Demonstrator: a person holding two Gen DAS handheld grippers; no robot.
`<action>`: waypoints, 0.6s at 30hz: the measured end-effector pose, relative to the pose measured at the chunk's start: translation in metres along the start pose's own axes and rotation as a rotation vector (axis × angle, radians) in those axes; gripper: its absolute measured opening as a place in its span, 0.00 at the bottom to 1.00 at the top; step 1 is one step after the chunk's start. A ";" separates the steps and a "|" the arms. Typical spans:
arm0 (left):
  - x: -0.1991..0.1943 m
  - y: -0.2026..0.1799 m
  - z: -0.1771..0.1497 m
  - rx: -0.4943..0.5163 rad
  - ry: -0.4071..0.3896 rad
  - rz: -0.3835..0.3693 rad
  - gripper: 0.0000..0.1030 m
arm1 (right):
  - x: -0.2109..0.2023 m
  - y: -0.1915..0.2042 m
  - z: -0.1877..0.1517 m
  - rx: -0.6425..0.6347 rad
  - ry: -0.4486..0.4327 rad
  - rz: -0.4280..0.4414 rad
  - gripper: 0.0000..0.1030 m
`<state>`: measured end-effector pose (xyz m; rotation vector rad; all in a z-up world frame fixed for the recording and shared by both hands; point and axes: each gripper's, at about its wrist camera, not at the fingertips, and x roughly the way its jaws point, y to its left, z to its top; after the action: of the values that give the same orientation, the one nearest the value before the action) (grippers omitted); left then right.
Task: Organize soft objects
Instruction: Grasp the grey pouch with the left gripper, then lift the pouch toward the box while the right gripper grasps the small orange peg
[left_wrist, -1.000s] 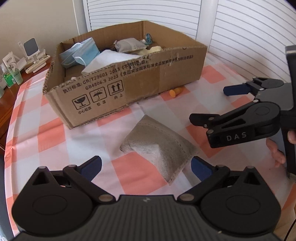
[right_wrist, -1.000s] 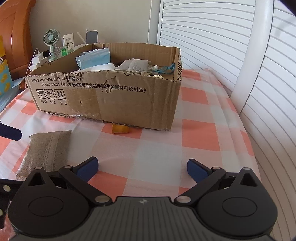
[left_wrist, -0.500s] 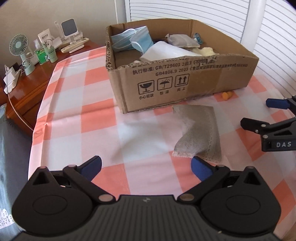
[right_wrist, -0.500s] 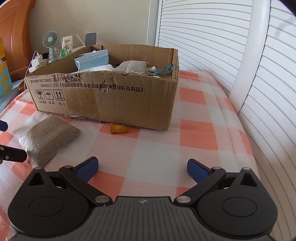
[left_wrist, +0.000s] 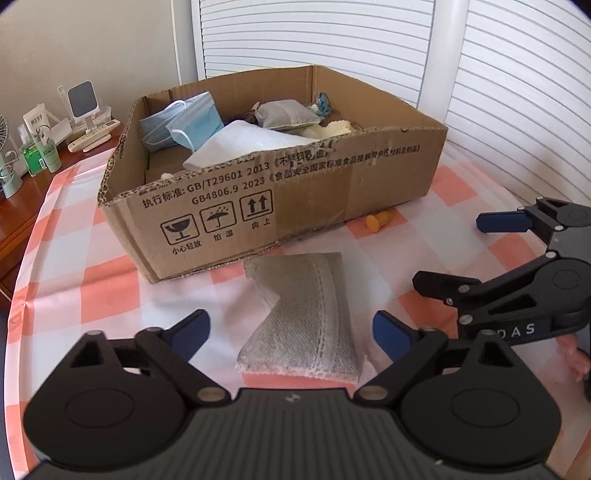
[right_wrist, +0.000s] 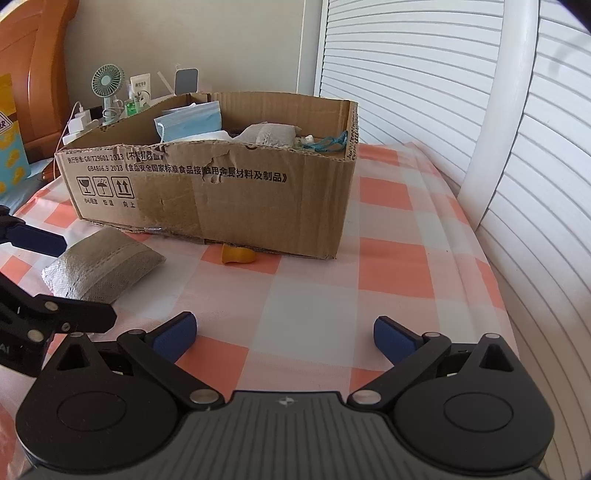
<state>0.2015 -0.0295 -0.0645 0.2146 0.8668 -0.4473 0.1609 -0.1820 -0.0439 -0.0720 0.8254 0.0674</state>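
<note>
A grey fabric pouch (left_wrist: 306, 314) lies on the checked tablecloth just in front of the cardboard box (left_wrist: 332, 192); it also shows in the right wrist view (right_wrist: 103, 269). My left gripper (left_wrist: 291, 336) is open and empty, its fingers either side of the pouch's near end, just above it. My right gripper (right_wrist: 284, 338) is open and empty over bare cloth, to the right of the pouch; it shows in the left wrist view (left_wrist: 454, 251). The box (right_wrist: 258, 206) holds blue face masks (left_wrist: 181, 125), a white cloth (left_wrist: 243, 144) and another grey pouch (left_wrist: 284, 114).
A small orange object (left_wrist: 376, 221) lies by the box's front right corner, also in the right wrist view (right_wrist: 236, 254). A side table on the left holds bottles (left_wrist: 40, 144), a phone stand and a fan (right_wrist: 107, 85). White louvred doors stand behind and to the right.
My left gripper has swung back and closed in on the grey pouch, which now lies between its open fingers. The right gripper has edged forward and stays open.
</note>
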 end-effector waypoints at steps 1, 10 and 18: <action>0.001 0.000 0.001 0.003 -0.008 0.002 0.71 | 0.000 0.000 0.000 -0.001 -0.001 0.000 1.00; -0.002 -0.002 -0.001 -0.003 -0.044 -0.036 0.37 | 0.000 0.003 0.002 -0.007 0.015 0.004 1.00; -0.013 0.025 -0.009 -0.076 -0.044 0.066 0.37 | 0.012 0.025 0.015 -0.053 0.010 0.055 0.99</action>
<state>0.1995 0.0001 -0.0602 0.1623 0.8297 -0.3557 0.1773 -0.1556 -0.0433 -0.0993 0.8356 0.1405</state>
